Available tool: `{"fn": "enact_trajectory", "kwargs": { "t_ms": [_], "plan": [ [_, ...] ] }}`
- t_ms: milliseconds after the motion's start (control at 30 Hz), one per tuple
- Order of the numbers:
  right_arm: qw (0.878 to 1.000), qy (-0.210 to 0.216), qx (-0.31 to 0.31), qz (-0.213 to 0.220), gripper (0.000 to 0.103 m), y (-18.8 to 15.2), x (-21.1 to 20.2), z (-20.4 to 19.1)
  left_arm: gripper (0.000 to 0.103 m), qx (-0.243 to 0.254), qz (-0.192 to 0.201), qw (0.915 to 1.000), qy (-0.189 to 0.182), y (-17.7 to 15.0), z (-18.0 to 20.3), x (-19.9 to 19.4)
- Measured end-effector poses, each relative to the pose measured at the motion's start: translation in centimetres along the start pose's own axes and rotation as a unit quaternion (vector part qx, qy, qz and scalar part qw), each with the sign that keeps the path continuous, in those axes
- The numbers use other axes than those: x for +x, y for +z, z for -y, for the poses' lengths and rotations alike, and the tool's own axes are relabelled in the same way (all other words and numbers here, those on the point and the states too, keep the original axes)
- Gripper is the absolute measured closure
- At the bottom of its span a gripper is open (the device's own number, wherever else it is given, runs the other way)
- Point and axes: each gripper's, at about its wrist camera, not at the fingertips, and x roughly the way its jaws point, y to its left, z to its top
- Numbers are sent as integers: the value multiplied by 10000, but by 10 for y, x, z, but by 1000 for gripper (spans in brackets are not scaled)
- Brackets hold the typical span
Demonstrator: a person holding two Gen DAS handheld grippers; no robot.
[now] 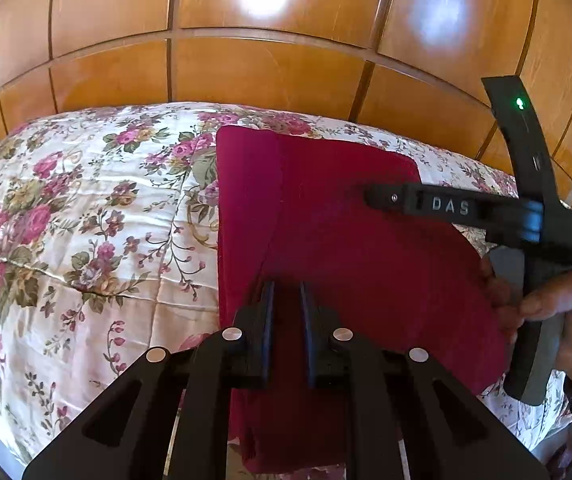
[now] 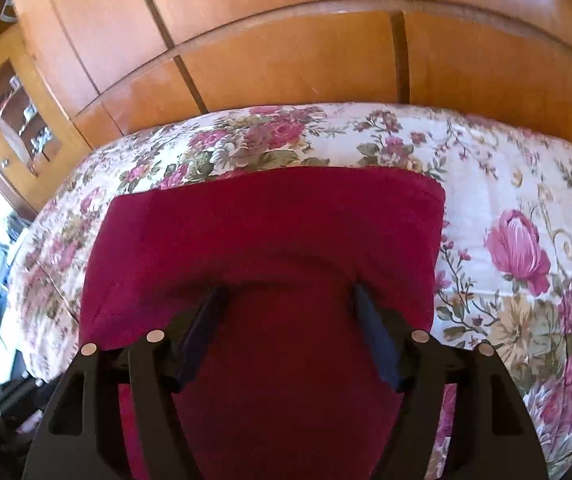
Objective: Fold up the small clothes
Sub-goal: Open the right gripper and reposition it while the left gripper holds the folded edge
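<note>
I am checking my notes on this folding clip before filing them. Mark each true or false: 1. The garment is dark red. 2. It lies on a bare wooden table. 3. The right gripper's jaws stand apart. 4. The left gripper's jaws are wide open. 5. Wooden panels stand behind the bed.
1. True: the dark red garment is one plain colour.
2. False: it lies on a floral bedspread.
3. True: the right gripper has its jaws apart above the cloth.
4. False: the left gripper has its jaws nearly together.
5. True: the wooden panels rise behind the bed.
</note>
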Motion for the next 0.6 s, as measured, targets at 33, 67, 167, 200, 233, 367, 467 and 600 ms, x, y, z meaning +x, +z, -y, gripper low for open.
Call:
{"fn": "enact_trajectory", "kwargs": {
  "t_ms": [33, 67, 167, 200, 233, 367, 467, 600],
  "plan": [
    [10000, -17, -68, 18, 33, -1, -2, 0, 91, -22, 4, 10000, -17, 0, 0, -1],
    [10000, -7, -86, 41, 32, -3, -2, 0, 91, -36, 0, 10000, -33, -1, -1, -3],
    [9999, 123, -30, 113, 24, -6, -6, 1, 91, 10, 30, 10000, 24, 0, 1, -6],
    [9998, 139, -49, 122, 22, -6, -6, 0, 91, 55, 52, 9999, 71, 0, 2, -8],
    [9997, 148, -90, 144, 18, -7, -8, -1, 91, 88, 75, 9999, 120, 0, 4, -10],
    [9995, 95, -195, 219, 9, -7, -17, -9, 90, 178, 161, 9995, 227, -1, 7, -18],
    [9995, 104, -111, 275, 7, -9, -25, -8, 77, 212, 203, 9992, 276, -1, 8, -23],
    [9991, 216, 165, 330, 4, -14, -38, 0, 71, 205, 261, 9990, 302, -1, 8, -30]
  ]
}}
